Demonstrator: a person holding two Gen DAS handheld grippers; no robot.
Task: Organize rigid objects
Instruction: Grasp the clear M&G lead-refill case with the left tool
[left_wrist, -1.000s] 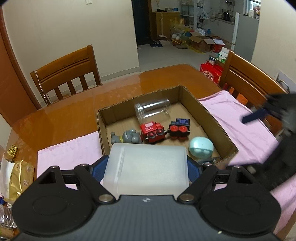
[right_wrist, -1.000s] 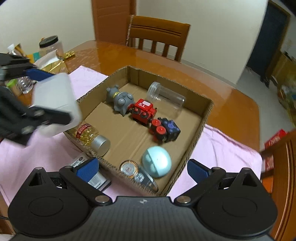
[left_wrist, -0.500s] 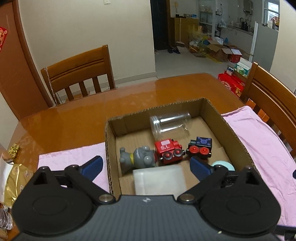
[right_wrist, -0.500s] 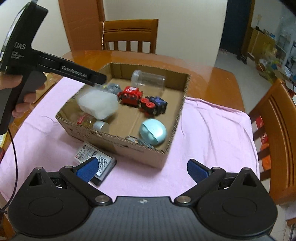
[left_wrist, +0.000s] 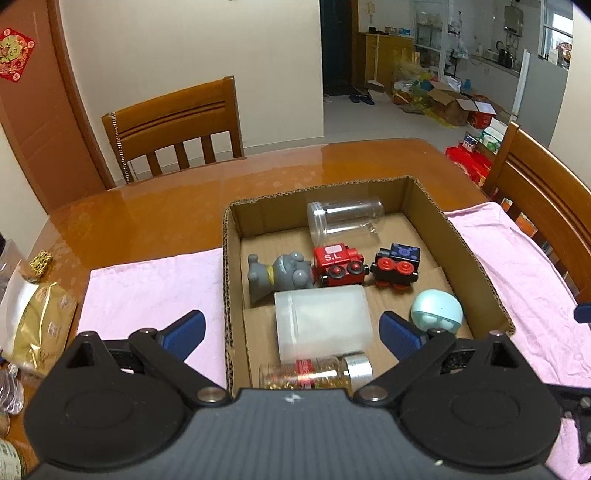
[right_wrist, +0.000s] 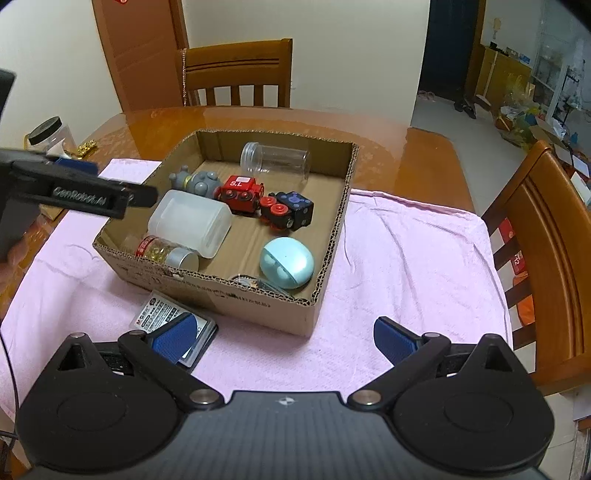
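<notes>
The left gripper (left_wrist: 291, 328), jaws just opened wide, holds nothing; the frosted white plastic jar (left_wrist: 322, 322) lies in the brown cardboard box (left_wrist: 229, 258), with the grey rubber toy (left_wrist: 279, 275) at its eleven o'clock. The right gripper (right_wrist: 284, 334) is spread empty.

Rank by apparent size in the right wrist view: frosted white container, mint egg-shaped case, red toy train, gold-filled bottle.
1. Frosted white container.
2. Mint egg-shaped case.
3. Red toy train and gold-filled bottle look alike; the bottle is nearer and partly hidden, so unranked.

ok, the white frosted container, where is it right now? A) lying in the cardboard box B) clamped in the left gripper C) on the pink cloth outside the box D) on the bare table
A: the white frosted container lies on its side in the cardboard box, beside the red train, clear of the open left gripper.
</notes>
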